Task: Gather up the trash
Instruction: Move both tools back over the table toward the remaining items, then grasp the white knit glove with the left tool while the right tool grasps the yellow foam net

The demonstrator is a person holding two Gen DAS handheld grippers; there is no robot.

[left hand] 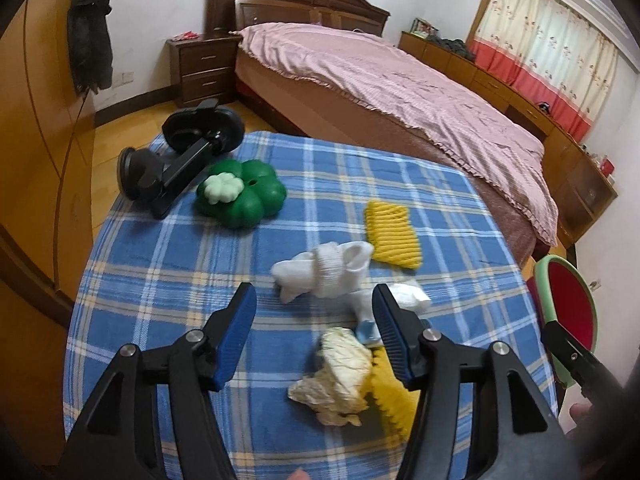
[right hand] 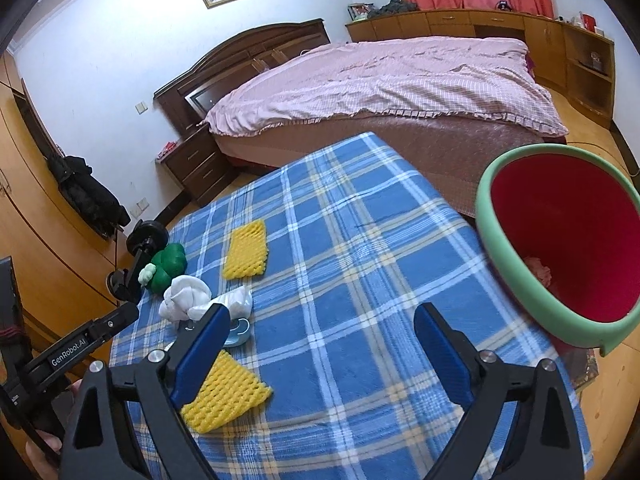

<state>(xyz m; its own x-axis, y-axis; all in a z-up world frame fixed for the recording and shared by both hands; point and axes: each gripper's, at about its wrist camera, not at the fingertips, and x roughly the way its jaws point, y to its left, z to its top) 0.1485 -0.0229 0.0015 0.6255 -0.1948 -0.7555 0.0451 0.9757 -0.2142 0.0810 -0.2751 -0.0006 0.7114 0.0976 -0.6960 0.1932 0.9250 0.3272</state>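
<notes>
Bedroom desk under blue plaid cloth (left hand: 160, 264), crumpled paper (left hand: 340, 376) lying between the parted left tool (left hand: 314, 304), right tool (right hand: 322, 320) wide apart and empty, bin (right hand: 560, 248) at its right.

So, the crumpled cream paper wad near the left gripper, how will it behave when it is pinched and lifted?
The crumpled paper wad looks creased and puffy, so it probably squashes under the pads and weighs little. Its loose folds may let it slip or unfold. It partly overlaps a yellow foam net, which might drag along.
</notes>
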